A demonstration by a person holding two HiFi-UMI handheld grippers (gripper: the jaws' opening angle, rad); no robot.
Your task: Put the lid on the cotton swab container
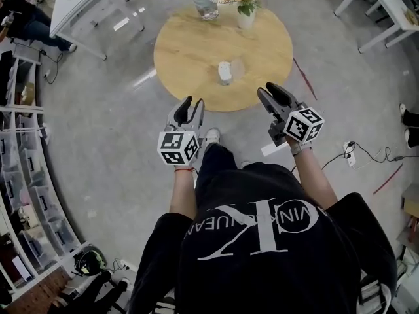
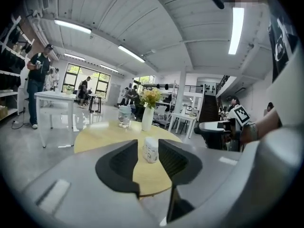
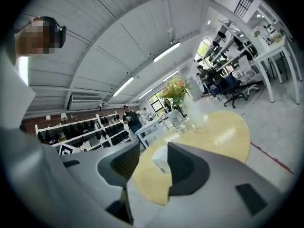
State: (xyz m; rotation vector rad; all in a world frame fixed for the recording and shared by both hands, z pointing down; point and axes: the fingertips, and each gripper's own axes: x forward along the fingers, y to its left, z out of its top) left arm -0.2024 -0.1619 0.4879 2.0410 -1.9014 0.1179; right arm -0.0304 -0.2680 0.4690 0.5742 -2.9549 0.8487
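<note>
Wooden round table [image 1: 190,77]: the white container [image 1: 224,71] stands between its middle and its near edge, a faint clear disc [image 1: 237,67], perhaps the lid, just right of it. A glass [image 1: 205,4] and a vase [image 1: 245,17] stand at the far edge. My left gripper [image 1: 194,102] and right gripper [image 1: 268,89] hang short of the near edge, left jaws partly apart, right jaws wide, both empty.
</note>
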